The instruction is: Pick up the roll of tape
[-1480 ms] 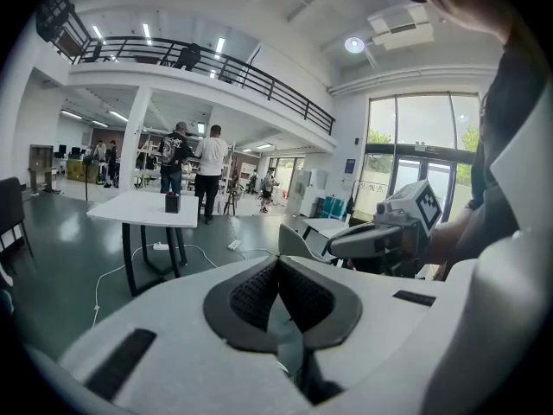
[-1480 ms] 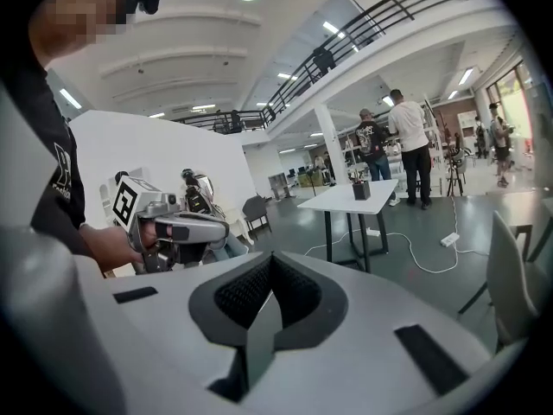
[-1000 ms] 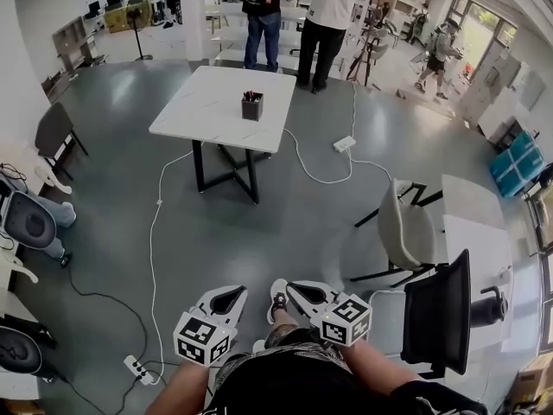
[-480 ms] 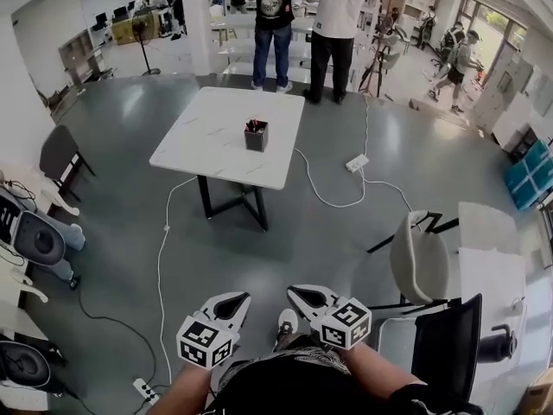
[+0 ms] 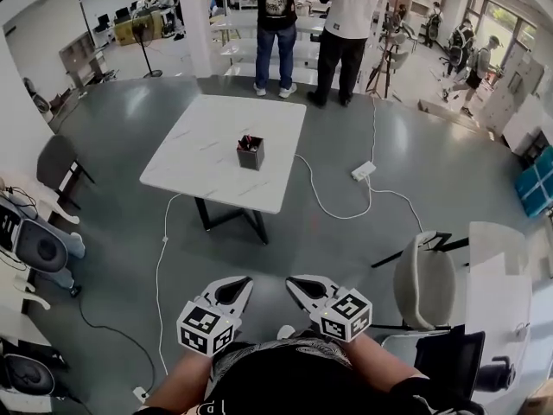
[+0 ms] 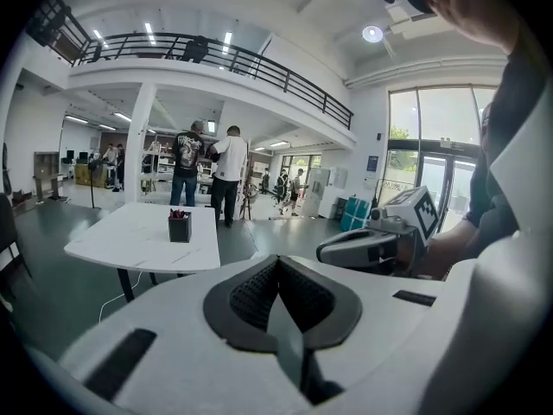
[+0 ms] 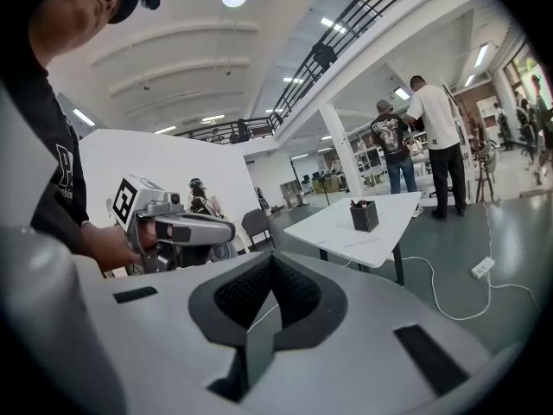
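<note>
In the head view, the left claw (image 5: 244, 281) and the right claw (image 5: 292, 281) are seen side by side at the near edge, above the grey floor (image 5: 285, 240), each with its marker cube nearest the camera. Both are pointed toward a white counter (image 5: 216, 137) standing well apart, farther off. A black pen holder (image 5: 251, 154) is set upright on it, near the middle. Beyond the counter's far edge a person in a dark shirt (image 5: 276, 15) and a person in a white shirt (image 5: 346, 15) are seen standing. A white cable (image 5: 159, 266) is trailed over the floor to the left, a power strip (image 5: 364, 171) lies to the counter's right, and a pale chair (image 5: 423, 279) stands near on the right.

In the left gripper view, the left claw (image 6: 277, 259) is shown pressed together with nothing between its jaws. The counter (image 6: 130, 240) is seen far to the left and the right claw (image 6: 333, 251) close by on the right.

In the right gripper view, the right claw (image 7: 271, 258) is likewise pressed together and empty. The left claw (image 7: 226, 229) is seen to its left and the counter (image 7: 346, 229) farther off to the right.

The roll of tape cannot be made out in any view
</note>
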A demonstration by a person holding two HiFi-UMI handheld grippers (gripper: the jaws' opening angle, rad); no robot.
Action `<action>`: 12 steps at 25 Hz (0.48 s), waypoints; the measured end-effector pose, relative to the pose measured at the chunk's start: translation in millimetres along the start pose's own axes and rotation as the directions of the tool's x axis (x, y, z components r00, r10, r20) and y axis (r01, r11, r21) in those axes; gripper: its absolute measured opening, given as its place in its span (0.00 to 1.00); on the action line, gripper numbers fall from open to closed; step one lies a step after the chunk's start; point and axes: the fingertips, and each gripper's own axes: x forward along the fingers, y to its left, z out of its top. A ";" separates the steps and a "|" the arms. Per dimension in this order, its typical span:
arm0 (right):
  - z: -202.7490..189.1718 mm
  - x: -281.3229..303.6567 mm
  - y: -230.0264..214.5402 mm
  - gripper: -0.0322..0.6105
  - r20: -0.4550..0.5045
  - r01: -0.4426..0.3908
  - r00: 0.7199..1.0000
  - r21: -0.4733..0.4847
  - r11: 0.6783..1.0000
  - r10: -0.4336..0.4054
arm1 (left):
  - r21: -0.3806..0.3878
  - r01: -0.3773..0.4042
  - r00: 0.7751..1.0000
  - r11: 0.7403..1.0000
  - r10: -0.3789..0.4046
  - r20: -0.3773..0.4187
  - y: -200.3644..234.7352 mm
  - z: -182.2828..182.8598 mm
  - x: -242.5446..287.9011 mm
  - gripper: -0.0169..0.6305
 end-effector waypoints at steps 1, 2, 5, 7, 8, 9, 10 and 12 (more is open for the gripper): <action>0.5 3.7 -8.1 0.05 -0.005 -0.002 1.000 0.003 1.000 0.002 | -0.002 0.000 1.000 1.000 0.000 -0.002 3.0 1.8 7.8 0.05; 0.9 7.0 -15.0 0.05 -0.009 -0.004 1.000 0.011 1.000 0.004 | -0.004 0.001 1.000 1.000 -0.001 -0.009 6.0 2.6 14.5 0.05; 3.6 17.3 -30.0 0.05 -0.019 -0.014 1.000 0.035 0.999 0.015 | -0.014 -0.005 0.999 1.000 0.004 -0.037 20.1 4.4 29.4 0.05; 4.5 23.0 -38.2 0.05 -0.031 -0.019 0.999 0.040 0.999 0.021 | -0.024 -0.012 0.999 1.000 0.011 -0.047 29.1 6.6 35.2 0.05; 4.3 26.0 -43.4 0.05 -0.036 -0.019 0.999 0.041 0.999 0.020 | -0.026 -0.015 0.999 1.000 0.013 -0.051 33.1 6.8 38.3 0.05; 4.2 29.6 -49.2 0.05 -0.038 -0.016 0.999 0.046 0.999 0.018 | -0.025 -0.018 0.998 1.000 0.016 -0.058 37.6 6.1 41.9 0.05; 4.5 33.5 -54.9 0.05 -0.038 -0.014 0.999 0.053 0.998 0.016 | -0.024 -0.021 0.998 1.000 0.019 -0.066 42.5 5.3 45.5 0.05; 6.2 41.0 -63.0 0.05 -0.039 -0.013 0.999 0.061 0.998 0.015 | -0.027 -0.027 0.997 0.999 0.025 -0.079 52.0 3.9 51.5 0.05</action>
